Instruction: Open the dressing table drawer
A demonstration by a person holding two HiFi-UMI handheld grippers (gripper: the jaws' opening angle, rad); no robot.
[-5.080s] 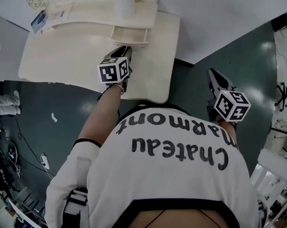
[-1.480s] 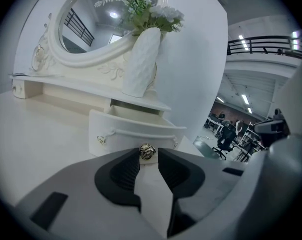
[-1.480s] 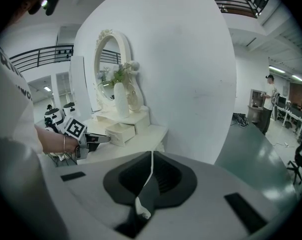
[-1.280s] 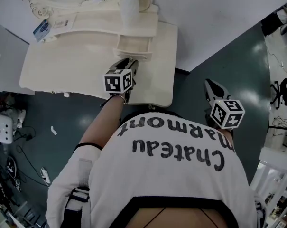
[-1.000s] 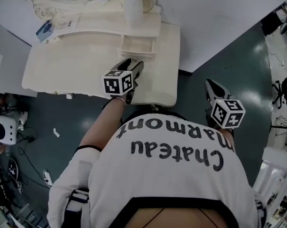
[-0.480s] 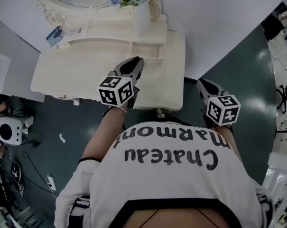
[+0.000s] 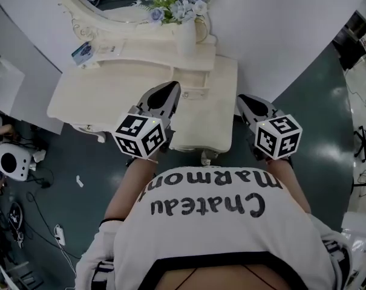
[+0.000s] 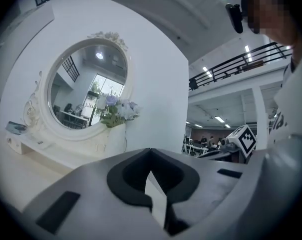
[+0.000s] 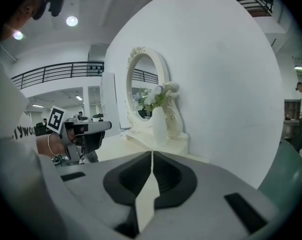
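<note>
The cream dressing table (image 7: 110,95) stands against the white wall. Its small drawer (image 7: 195,82) is pulled out below the shelf that carries the vase. My left gripper (image 7: 169,91) hovers level above the tabletop just in front of that drawer. Its jaws have just been closing and now meet, with nothing between them; in the left gripper view the left gripper (image 8: 151,154) is shut and empty. My right gripper (image 7: 246,103) hangs beside the table's right edge, over the floor. In the right gripper view the right gripper (image 9: 151,156) is also shut and empty.
A white vase with pale flowers (image 7: 186,32) and an oval mirror (image 7: 107,2) stand at the back of the table. A small card (image 7: 83,52) lies on the shelf. A round white device (image 7: 7,161) and cables (image 7: 49,234) lie on the dark floor at left.
Both grippers have risen. The left one has lifted off the tabletop and its jaws have shut. The right one has moved in toward the table's right edge. More of the mirror and flowers shows.
</note>
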